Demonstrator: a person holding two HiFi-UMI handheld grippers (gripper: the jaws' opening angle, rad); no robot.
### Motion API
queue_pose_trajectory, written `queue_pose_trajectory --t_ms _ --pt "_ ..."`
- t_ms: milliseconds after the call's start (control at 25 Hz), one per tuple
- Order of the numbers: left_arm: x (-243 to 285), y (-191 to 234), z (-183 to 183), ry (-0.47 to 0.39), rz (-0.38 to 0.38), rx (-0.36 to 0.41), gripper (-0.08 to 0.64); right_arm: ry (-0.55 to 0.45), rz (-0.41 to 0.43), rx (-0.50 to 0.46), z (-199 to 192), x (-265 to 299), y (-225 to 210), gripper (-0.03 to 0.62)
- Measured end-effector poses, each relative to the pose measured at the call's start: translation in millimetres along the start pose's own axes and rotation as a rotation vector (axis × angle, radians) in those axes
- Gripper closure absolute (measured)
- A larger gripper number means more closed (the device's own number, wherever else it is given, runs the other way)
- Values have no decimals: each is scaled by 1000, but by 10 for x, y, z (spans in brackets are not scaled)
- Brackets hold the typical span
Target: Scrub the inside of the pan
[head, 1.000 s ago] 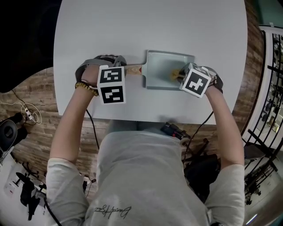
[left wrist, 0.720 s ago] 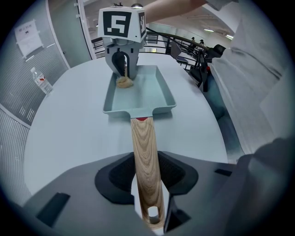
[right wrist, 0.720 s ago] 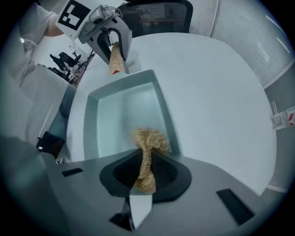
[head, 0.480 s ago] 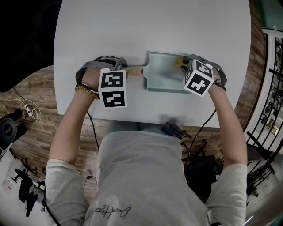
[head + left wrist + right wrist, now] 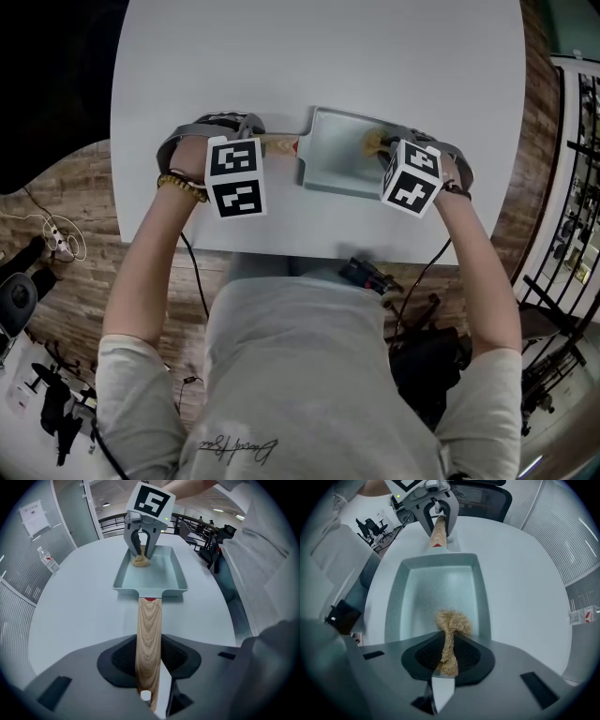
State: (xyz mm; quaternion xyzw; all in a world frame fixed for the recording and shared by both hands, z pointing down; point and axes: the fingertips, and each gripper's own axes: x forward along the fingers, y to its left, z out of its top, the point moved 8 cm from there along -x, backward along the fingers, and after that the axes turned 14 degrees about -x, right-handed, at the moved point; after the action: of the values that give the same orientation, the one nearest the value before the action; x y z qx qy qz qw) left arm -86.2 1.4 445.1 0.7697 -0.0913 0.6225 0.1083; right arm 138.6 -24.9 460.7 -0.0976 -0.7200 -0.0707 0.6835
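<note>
A rectangular pale grey-green pan (image 5: 333, 164) lies on the white table, its wooden handle (image 5: 278, 145) pointing left. My left gripper (image 5: 265, 142) is shut on that handle (image 5: 149, 620), which runs between the jaws in the left gripper view. My right gripper (image 5: 378, 150) points down into the pan's far right part. It is shut on a tan fibrous scrubber (image 5: 453, 623), whose wad presses on the pan floor (image 5: 436, 592). The left gripper view shows the scrubber (image 5: 140, 560) under the right gripper (image 5: 142, 550) at the pan's far end.
The round white table (image 5: 328, 56) ends close to my body, and the pan lies near that front edge. A black device (image 5: 370, 275) sits below the edge by my lap. A water bottle (image 5: 48, 559) stands beyond the table.
The right gripper moved the scrubber from the pan's near right part to the far rim, then back a little toward the middle. The left gripper kept still on the handle.
</note>
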Motion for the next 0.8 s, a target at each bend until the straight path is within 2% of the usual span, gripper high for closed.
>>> queue_pose_trajectory --t_ms 240,520,800 --pt "19 21 -8 16 -1 -2 422 -17 60 7 70 24 280 525" --pt "51 80 -13 22 -5 -3 422 -65 163 63 109 58 509 525" --pt "47 95 16 30 -1 -4 423 -46 138 48 108 47 558 525"
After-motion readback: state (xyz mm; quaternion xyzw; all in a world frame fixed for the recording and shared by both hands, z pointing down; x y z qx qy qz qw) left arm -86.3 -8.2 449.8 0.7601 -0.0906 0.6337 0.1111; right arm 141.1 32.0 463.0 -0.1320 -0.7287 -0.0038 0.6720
